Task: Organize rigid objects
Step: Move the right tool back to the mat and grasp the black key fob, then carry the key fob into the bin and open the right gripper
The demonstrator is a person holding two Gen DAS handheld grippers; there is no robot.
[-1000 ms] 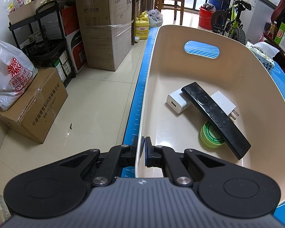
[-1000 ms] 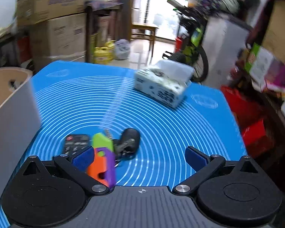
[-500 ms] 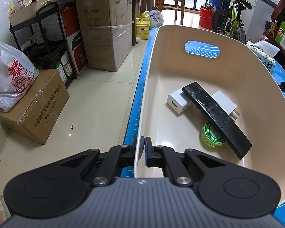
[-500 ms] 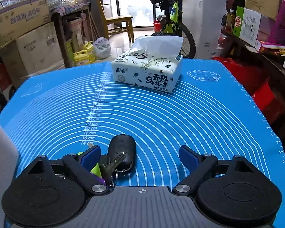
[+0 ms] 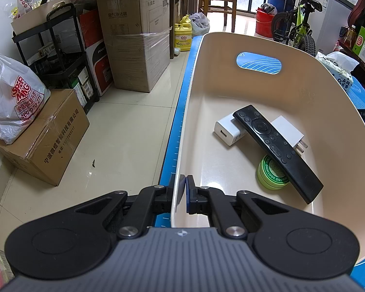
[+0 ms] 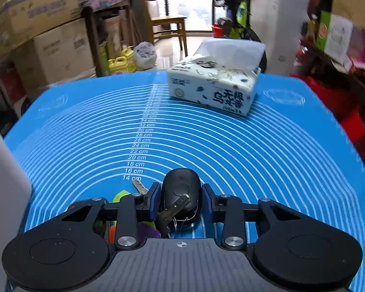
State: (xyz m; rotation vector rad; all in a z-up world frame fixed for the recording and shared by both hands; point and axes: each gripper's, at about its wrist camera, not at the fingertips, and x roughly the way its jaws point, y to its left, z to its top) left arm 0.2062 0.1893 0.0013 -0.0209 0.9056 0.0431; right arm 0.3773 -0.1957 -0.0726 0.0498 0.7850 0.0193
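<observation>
Right wrist view: right gripper point(image 6: 181, 200) closing around a smooth rounded black key fob point(image 6: 181, 192) on the ringed blue mat point(image 6: 231, 146). Left gripper point(image 5: 183, 194) pinches the glossy beige bin point(image 5: 340, 126) rim; cluttered room of cardboard boxes point(image 5: 136, 48).

Bare blue mat point(image 6: 206, 146) lies open ahead up to the tissue pack point(image 6: 214, 90), bin wall point(image 6: 2, 182) blocking left

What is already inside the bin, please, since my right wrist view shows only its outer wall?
Observer: A black remote lies diagonally in the bin, its near end propped on a green tin.
Operator: Is anything else in there?
Observer: Yes, a white charger lies left of the remote's far end and a pronged white plug lies to its right.
Operator: Where is the left gripper?
Observer: The left gripper is shut on the bin's near rim.
</observation>
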